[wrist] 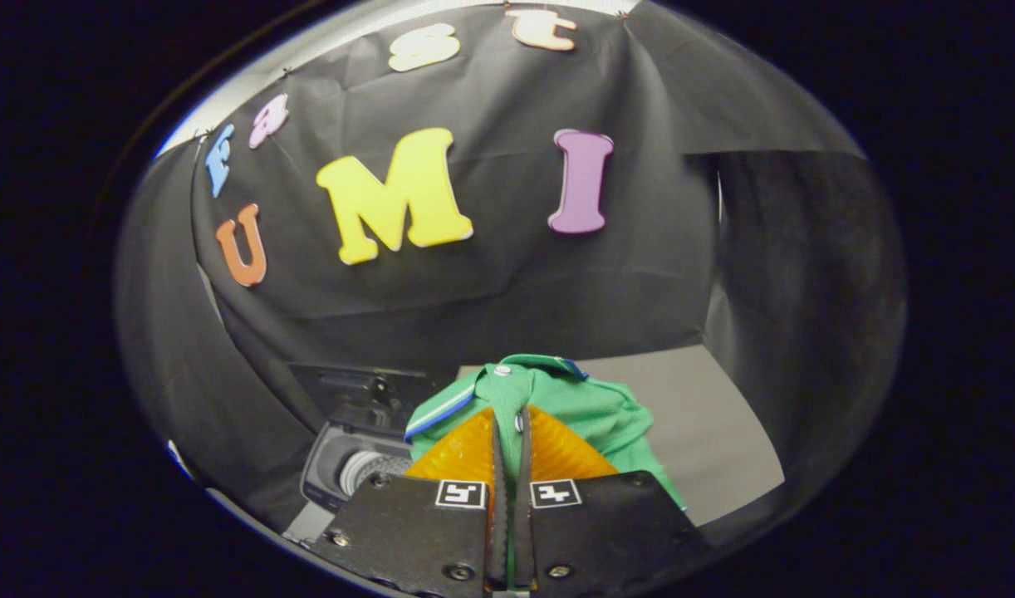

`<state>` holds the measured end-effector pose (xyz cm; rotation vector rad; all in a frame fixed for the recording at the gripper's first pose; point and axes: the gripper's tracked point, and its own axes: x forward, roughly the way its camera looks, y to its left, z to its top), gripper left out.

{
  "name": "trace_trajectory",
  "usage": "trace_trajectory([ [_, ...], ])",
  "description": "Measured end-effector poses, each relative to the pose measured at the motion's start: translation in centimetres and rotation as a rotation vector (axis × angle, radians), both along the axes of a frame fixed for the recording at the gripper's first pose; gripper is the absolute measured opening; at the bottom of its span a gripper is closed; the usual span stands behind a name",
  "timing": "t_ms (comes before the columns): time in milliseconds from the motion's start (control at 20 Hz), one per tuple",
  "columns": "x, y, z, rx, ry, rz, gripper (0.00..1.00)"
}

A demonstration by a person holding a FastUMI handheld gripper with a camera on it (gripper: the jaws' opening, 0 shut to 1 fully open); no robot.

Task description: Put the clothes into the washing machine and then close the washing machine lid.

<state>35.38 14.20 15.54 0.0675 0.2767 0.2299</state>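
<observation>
My gripper (508,428) is shut on a green garment (590,407), a shirt with a collar, a blue-and-white trimmed edge and snap buttons. The cloth is pinched between both fingers and hangs lifted, draping over and beyond the fingertips. Below and to the left of the fingers stands the washing machine (341,461), dark-bodied, with its lid (350,386) raised at the back and the ribbed drum (370,469) visible inside the opening. The hanging shirt hides the machine's right part.
A grey tabletop (707,432) stretches to the right of the garment, out to the booth's black cloth wall (507,282), which closes in behind and on both sides.
</observation>
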Motion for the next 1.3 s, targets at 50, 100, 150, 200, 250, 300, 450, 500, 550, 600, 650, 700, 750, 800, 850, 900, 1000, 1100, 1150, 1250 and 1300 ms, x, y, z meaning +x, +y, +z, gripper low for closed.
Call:
trace_trajectory([
  [50, -0.7, 1.3, 1.1, 0.006, -0.023, 0.018, 0.07],
  [100, -1.3, 2.7, 2.4, 0.019, -0.051, 0.032, 0.07],
  [150, -1.9, 4.0, 3.5, 0.027, -0.07, 0.05, 0.07],
  [200, -2.5, 5.4, 4.7, 0.039, -0.093, 0.069, 0.07],
  [250, -3.0, 7.0, 5.9, 0.049, -0.114, 0.09, 0.07],
  [300, -3.6, 8.6, 7.0, 0.049, -0.129, 0.113, 0.07],
  [450, -4.6, 13.2, 9.1, 0.051, -0.164, 0.168, 0.07],
  [500, -4.8, 14.6, 9.5, 0.049, -0.167, 0.185, 0.07],
  [550, -4.9, 15.9, 9.6, 0.046, -0.166, 0.198, 0.07],
  [600, -4.9, 17.3, 9.5, 0.044, -0.161, 0.212, 0.07],
  [650, -4.9, 18.7, 9.1, 0.043, -0.151, 0.229, 0.07],
  [700, -4.9, 20.0, 8.5, 0.042, -0.14, 0.242, 0.06],
  [750, -4.9, 21.3, 7.8, 0.037, -0.127, 0.254, 0.07],
  [800, -4.7, 22.4, 6.9, 0.03, -0.11, 0.265, 0.07],
  [850, -4.5, 23.6, 6.1, 0.025, -0.095, 0.275, 0.07],
  [900, -4.3, 24.6, 5.2, 0.017, -0.076, 0.284, 0.07],
  [1000, -4.1, 26.3, 2.9, 0.005, -0.035, 0.296, 0.07],
  [1100, -3.8, 27.9, 0.6, 0.0, 0.011, 0.306, 0.07],
  [1150, -3.4, 28.6, -0.5, -0.004, 0.034, 0.308, 0.07],
  [1250, -2.9, 29.7, -2.9, -0.012, 0.075, 0.307, 0.07],
  [1300, -2.5, 30.3, -4.1, -0.016, 0.096, 0.309, 0.07],
])
